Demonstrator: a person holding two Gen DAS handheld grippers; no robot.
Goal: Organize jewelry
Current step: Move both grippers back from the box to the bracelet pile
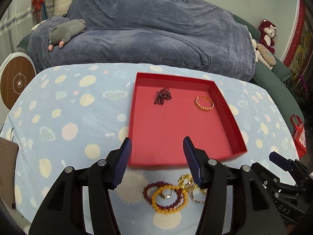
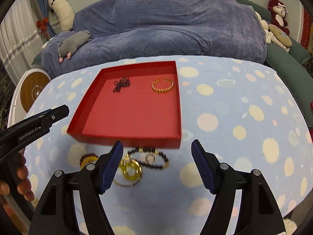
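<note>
A red tray (image 1: 228, 117) (image 2: 90, 94) sits on the spotted blue table. Inside it lie a dark beaded necklace (image 1: 163, 96) (image 2: 121, 84) and a gold bracelet (image 1: 204, 102) (image 2: 162, 85). In front of the tray lies a pile of jewelry: a yellow bead bracelet (image 1: 168, 199), a dark red bead bracelet (image 1: 154, 186), gold chain pieces (image 2: 131, 169), a dark bead bracelet (image 2: 156, 159) and a small ring (image 2: 150, 157). My left gripper (image 1: 157, 146) is open above the tray's near edge. My right gripper (image 2: 157, 146) is open above the pile, empty.
A sofa under a blue-grey cover (image 1: 146, 29) stands behind the table, with a grey plush (image 1: 64, 32) and a red plush (image 1: 267, 34). A round wooden-faced device (image 1: 16, 83) stands at left. A red bag (image 1: 298, 135) hangs at right.
</note>
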